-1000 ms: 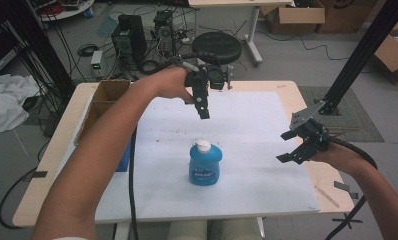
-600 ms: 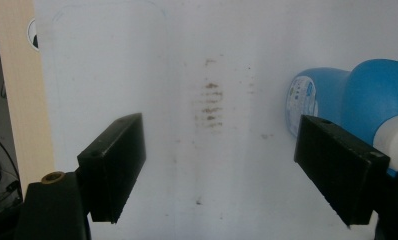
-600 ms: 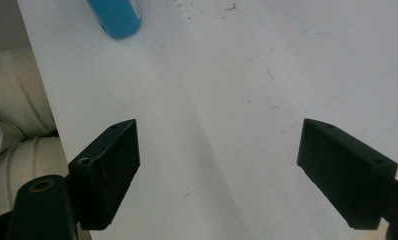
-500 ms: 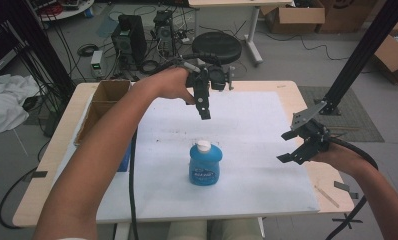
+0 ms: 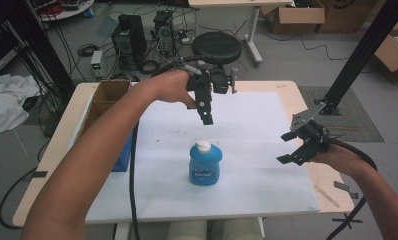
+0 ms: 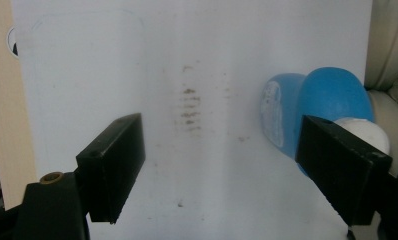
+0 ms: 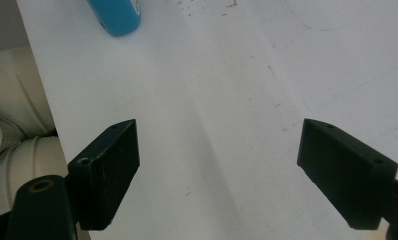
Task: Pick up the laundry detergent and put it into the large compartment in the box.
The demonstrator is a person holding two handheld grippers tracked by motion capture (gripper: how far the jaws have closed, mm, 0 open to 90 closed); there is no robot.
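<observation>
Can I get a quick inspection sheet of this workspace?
Surface: wooden table under a white sheet, faint dark smudges mid-sheet.
Job's things: blue bottle, white cap, upright, untouched.
Clutter: cardboard box at far-left edge.
Grippers: left gripper open, above and beyond the bottle; right gripper open, off to its right.
Cables: black cable trailing from the left gripper.
Surroundings: stool, cartons, floor electronics.

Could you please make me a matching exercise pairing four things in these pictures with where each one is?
Things:
1. blue bottle
2. left gripper
3. right gripper
4. cardboard box

Places:
A. at the table's left edge
B. held above the sheet, beyond the bottle
C. upright on the white sheet
D. over the sheet's right side, jaws open

Pairs: 1-C, 2-B, 3-D, 4-A
</observation>
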